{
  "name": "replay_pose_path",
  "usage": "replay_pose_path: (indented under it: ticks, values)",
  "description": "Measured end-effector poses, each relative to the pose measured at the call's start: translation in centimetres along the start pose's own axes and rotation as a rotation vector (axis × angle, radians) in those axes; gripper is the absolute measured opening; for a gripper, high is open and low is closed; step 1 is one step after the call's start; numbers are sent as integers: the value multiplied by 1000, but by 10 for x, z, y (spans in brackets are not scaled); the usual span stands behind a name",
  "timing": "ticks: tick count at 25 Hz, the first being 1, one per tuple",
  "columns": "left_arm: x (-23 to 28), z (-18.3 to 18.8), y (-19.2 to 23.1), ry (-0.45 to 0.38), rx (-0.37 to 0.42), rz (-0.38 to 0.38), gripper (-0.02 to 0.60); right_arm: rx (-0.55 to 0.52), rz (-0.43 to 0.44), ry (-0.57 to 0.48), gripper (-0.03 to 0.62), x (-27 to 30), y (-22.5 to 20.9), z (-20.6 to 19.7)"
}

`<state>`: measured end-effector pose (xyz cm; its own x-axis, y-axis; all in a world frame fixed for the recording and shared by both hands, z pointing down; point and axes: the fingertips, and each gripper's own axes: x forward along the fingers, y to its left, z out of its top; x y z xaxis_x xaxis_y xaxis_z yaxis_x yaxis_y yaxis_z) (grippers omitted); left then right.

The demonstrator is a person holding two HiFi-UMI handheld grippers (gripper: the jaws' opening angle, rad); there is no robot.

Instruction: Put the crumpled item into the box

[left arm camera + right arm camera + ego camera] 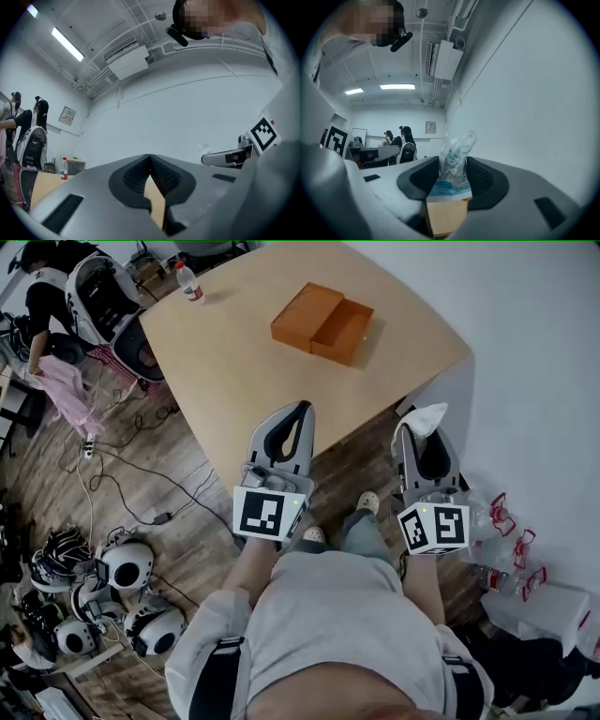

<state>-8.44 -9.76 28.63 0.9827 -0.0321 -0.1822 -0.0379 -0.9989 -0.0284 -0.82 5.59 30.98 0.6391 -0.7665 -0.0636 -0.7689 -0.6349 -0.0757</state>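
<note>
Right gripper view: the crumpled item, a clear plastic wrapper with blue-green print, stands upright between the jaws of the right tongs. The jaws are clenched on its lower part, and its top pokes out above their tips. The print is too small and creased to read.

Head view shows the same wrapper as a whitish tuft at the tip of the right tongs, just off the near edge of the desk.

The left tongs, beside the right pair, reach over that edge. In the left gripper view the jaws of the left tongs are pressed together at the tips with nothing between them.

Each pair carries a white marker cube with a black square pattern, no letters.

An orange box lies on the desk, ahead of both tongs and well apart from them. Its right half is open at the top, and no writing shows on it.

Farther ahead and left of the left tongs, a clear bottle with a red cap stands near the desk's far corner; its label cannot be read.

Beyond the right tongs, a small notice hangs on the far wall, too small to read.
</note>
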Motion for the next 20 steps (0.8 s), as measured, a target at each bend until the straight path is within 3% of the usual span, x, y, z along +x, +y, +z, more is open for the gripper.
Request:
replay_pose_path:
  ticks: [20]
  values:
    - [107, -8, -9, -17, 35, 122, 14, 10, 127, -24, 176, 88, -90, 16]
